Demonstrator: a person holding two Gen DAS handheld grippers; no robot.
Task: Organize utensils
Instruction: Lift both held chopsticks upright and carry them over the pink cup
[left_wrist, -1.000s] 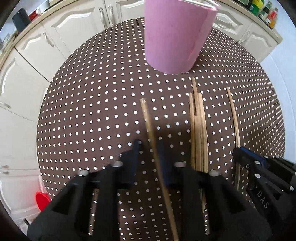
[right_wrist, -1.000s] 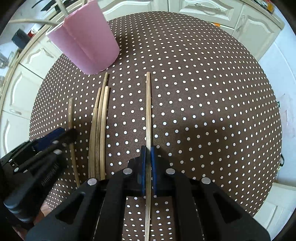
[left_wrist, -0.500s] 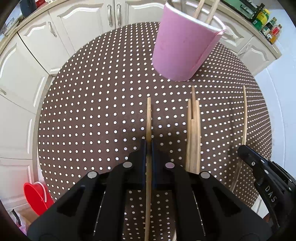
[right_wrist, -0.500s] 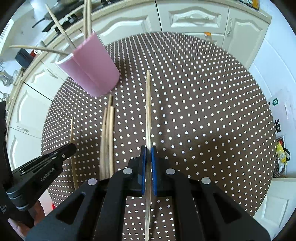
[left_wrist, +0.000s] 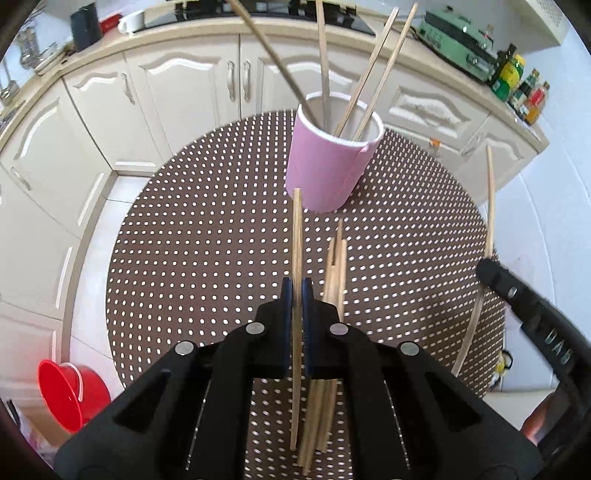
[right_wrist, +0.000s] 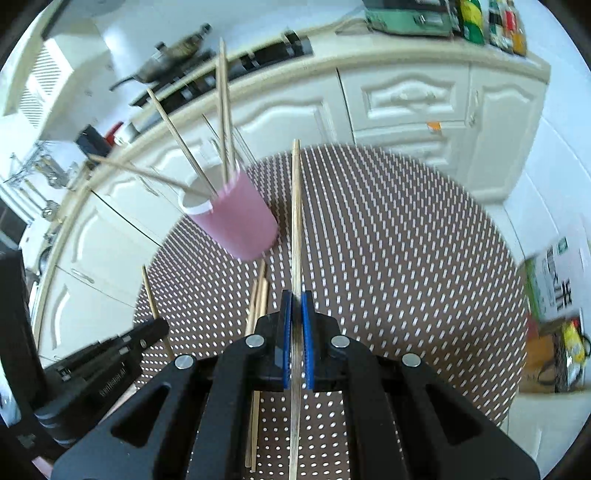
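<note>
A pink cup (left_wrist: 332, 162) (right_wrist: 236, 221) stands on the far part of the round table, with several wooden chopsticks upright in it. My left gripper (left_wrist: 296, 284) is shut on a chopstick (left_wrist: 296, 229) held above the cloth, its tip pointing at the cup's base. My right gripper (right_wrist: 296, 297) is shut on another chopstick (right_wrist: 295, 206), also lifted, just right of the cup. A small bundle of loose chopsticks (left_wrist: 335, 269) (right_wrist: 258, 302) lies on the table between the two grippers. Each gripper appears at the edge of the other's view.
The table wears a brown cloth with white dots (left_wrist: 207, 236). White kitchen cabinets (left_wrist: 184, 92) curve behind it, with bottles (left_wrist: 517, 81) and a stove on the counter. A red bucket (left_wrist: 70, 391) sits on the floor at the left.
The left gripper closed on its chopstick. Both grippers rose with their chopsticks off the cloth, and the cup's open rim has come into view.
</note>
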